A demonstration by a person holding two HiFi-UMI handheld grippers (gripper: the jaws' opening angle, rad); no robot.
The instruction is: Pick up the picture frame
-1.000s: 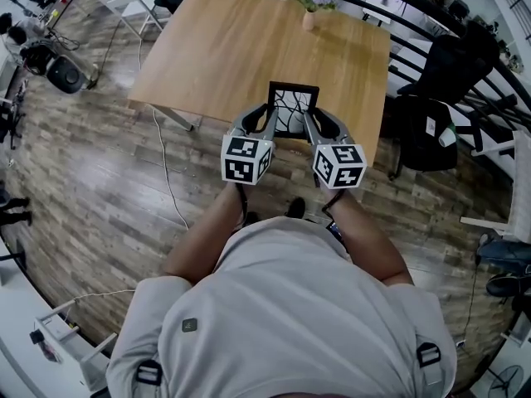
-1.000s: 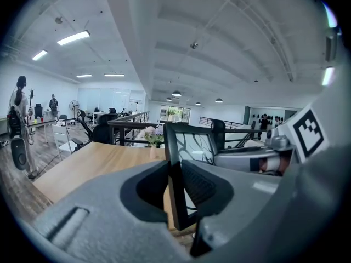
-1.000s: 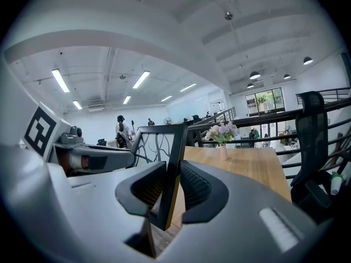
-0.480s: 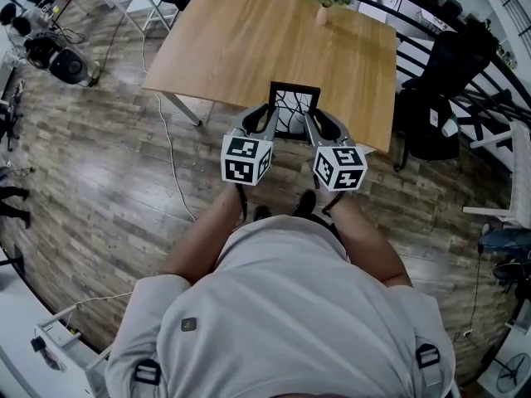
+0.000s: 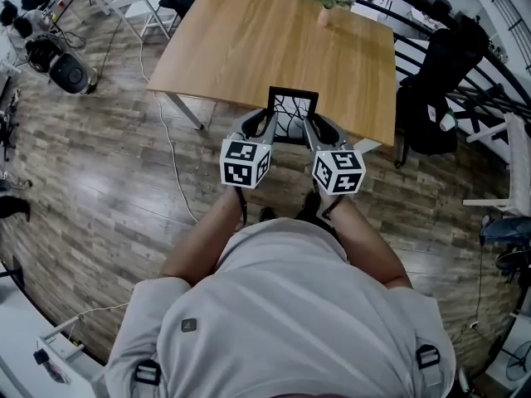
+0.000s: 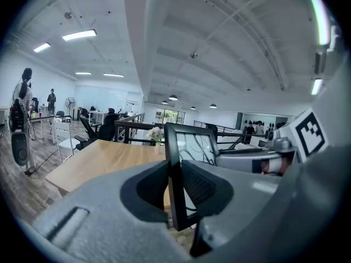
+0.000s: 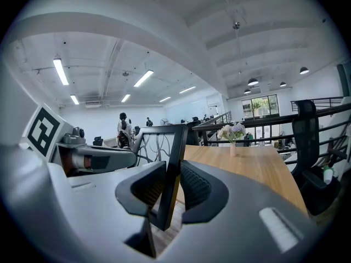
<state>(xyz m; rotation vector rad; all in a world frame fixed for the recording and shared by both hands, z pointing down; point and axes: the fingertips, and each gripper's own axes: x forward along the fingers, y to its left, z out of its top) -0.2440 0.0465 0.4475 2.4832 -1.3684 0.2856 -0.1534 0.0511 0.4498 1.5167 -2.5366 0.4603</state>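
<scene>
Your left gripper (image 5: 266, 123) and right gripper (image 5: 309, 127) each pinch one side of the thin black picture frame (image 5: 292, 111) (up in the air beside the light wooden table (image 5: 249, 40)), so a loose squeeze could drop it.

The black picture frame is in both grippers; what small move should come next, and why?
Probably carry the black rectangular picture frame forward over the light wooden table, keeping both grips: the left gripper and right gripper clamp its side edges, near the table's edge.
</scene>
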